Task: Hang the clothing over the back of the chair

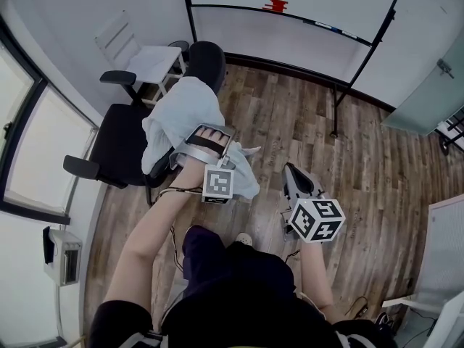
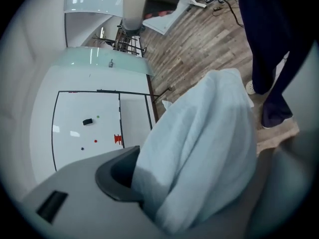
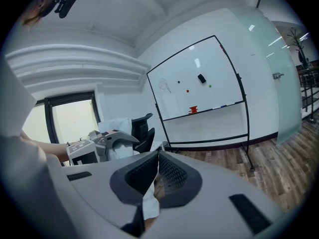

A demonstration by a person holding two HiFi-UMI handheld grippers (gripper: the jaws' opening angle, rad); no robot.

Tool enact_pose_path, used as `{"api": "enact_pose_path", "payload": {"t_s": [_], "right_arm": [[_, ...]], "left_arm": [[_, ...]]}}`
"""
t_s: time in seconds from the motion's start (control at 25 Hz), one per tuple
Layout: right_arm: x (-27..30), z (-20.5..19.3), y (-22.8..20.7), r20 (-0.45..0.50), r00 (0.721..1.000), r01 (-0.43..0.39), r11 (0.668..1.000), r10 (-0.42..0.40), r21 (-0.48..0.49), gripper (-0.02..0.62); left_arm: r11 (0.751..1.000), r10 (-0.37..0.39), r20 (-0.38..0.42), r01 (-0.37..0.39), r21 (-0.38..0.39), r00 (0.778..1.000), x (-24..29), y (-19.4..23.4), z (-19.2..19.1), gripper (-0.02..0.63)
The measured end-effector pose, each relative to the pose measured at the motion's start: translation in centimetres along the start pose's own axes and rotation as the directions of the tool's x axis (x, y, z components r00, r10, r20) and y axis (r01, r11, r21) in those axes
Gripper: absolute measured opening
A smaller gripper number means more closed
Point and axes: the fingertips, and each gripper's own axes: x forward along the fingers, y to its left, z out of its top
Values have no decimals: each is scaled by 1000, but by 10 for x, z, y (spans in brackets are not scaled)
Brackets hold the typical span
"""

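The left tool stands released around the clothing draped over the chair; the right tool clenches its white fold.

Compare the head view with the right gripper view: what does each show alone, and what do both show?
Head view only: the person's legs and a small white table beside the chair. Right gripper view only: the ceiling and the right gripper's shut jaws up close. Both: the whiteboard, the chair, the clothing on it, and the left gripper.
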Motion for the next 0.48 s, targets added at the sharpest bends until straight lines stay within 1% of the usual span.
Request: {"api": "enact_pose_path", "payload": {"t_s": [0.12, 0.24, 0.36, 0.48], "right_arm": [[2, 1, 1, -2, 1000, -6, 1000, 6, 0, 29], [3, 0, 3, -5, 1000, -13, 1000, 13, -4, 29], [4, 0, 5, -8, 1000, -19, 1000, 19, -9, 29], [5, 0, 7, -13, 1000, -27, 1000, 27, -12, 29]], "left_arm": [[999, 16, 42, -13, -49, 999, -8, 4, 6, 272], [997, 35, 62, -30, -75, 997, -15, 3, 9, 322], [992, 74, 78, -66, -105, 994, -24, 6, 11, 344], [982, 100, 91, -83, -171, 991, -33, 8, 12, 354]]}}
